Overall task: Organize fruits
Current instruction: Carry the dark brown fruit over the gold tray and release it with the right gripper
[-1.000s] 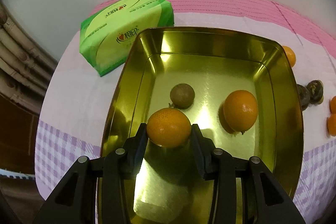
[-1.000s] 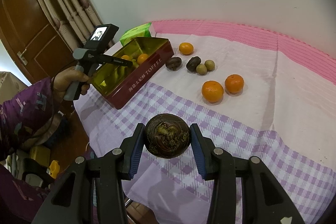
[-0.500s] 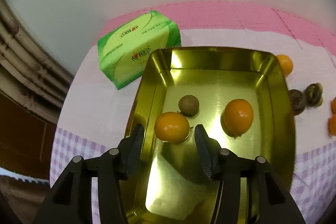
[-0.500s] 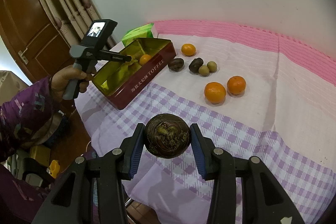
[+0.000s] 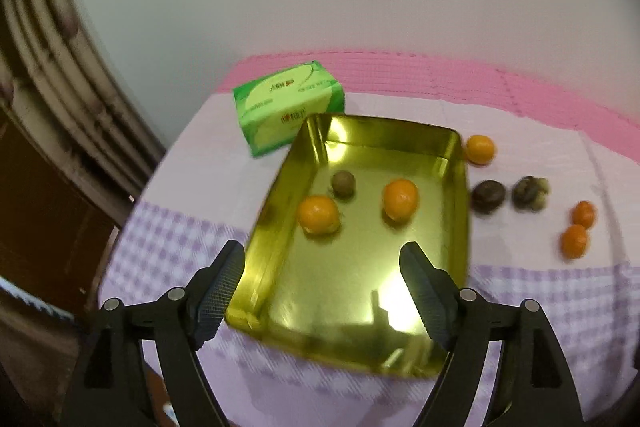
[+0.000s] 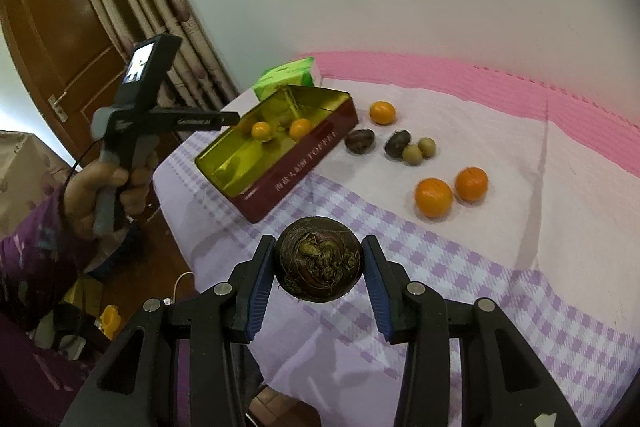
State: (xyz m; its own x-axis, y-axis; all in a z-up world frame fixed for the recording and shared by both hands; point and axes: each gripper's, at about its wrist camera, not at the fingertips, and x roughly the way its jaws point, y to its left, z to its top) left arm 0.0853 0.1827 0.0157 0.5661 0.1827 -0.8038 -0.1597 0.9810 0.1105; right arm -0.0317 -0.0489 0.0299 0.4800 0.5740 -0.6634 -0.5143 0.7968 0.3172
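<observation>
Tin (image 5: 460,195) long axis runs away; blurred, contents likely fruit.

Left gripper (image 5: 322,273): jaws have just been opening, now wide, nothing between them. Orange (image 5: 319,215) released; lies on tin (image 5: 458,227) floor near small brown fruit (image 5: 343,183). Gripper drawn up and back from tin, apparently clear of its rim, though the view is blurred.

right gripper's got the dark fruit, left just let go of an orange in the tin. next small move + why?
Probably carry the right gripper toward the tin: it is shut on the dark round fruit above the cloth, short of the tin, and the left gripper, jaws just opened and empty, is clear of the oranges inside.
</observation>
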